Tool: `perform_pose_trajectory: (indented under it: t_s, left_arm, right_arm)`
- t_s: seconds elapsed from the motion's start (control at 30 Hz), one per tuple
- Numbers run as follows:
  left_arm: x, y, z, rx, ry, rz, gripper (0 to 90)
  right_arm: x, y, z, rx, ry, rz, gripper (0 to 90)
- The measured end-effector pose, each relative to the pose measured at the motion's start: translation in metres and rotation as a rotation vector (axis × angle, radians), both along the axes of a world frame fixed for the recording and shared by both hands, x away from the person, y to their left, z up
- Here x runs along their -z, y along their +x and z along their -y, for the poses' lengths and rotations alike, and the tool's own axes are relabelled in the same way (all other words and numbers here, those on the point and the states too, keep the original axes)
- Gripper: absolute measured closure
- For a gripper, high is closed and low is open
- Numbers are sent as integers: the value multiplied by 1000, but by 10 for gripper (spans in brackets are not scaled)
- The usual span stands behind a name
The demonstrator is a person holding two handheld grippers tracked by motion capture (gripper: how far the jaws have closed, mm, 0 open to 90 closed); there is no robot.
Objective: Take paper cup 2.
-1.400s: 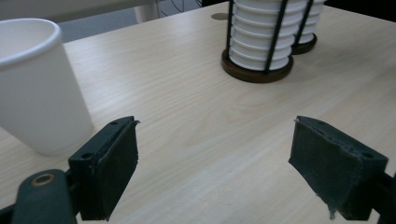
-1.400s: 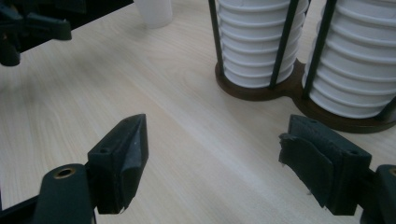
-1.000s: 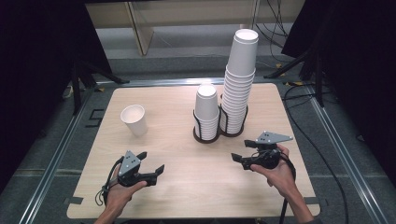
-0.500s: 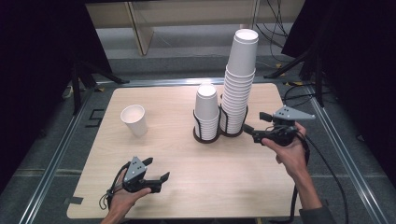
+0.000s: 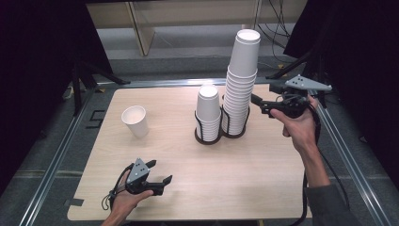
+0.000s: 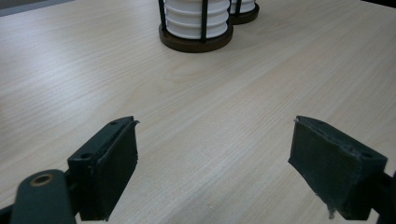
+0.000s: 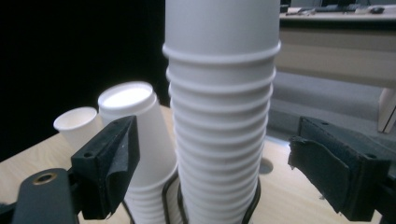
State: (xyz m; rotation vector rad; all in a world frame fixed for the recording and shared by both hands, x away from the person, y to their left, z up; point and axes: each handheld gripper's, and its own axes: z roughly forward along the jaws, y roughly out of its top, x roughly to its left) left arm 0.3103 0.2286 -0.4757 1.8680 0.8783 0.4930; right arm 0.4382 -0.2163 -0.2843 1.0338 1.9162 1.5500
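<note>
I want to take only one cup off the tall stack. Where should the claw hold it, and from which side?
Grip the top cup across its wall just under the rim, coming from the right, where the open right claw is. Only that cup shows a free wall; the tall stack below is rims, and the shorter stack crowds its left.

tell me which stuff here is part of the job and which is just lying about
In the job:
- tall stack of paper cups, in front of the open right gripper
- its wire cup holder

Lying about:
- short stack of paper cups
- single paper cup
- open left gripper, low over the table
</note>
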Motion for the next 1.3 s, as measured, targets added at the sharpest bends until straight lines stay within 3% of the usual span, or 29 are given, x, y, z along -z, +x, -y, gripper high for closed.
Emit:
perform_pose_trajectory:
  t_s: [0.07,0.3,0.4,0.43,0.5,0.77,0.97,1.1,1.3]
  left_arm:
    - [-1,-1,0,2,23,-9,145]
    - [0,-1,0,14,14,-7,145]
    - [0,-1,1,16,10,-6,145]
    - [0,0,-1,21,44,-6,145]
    - [0,-1,1,18,17,-9,145]
    - [1,-1,1,16,10,-12,145]
    - [1,-1,1,17,11,-14,145]
    - [0,-1,1,18,19,-16,145]
    - [0,-1,1,22,22,-18,145]
  right_arm:
    - [-4,2,-1,-3,4,7,156]
    - [-29,18,-10,8,-2,26,155]
    - [-32,22,-11,12,2,41,155]
    - [-34,23,-12,8,17,23,155]
    - [-36,27,-13,2,12,31,154]
    - [-47,41,-19,6,5,30,152]
    - [-52,54,-28,-2,21,30,152]
    - [-56,61,-34,-6,2,43,152]
    - [-59,71,-43,-2,-11,22,140]
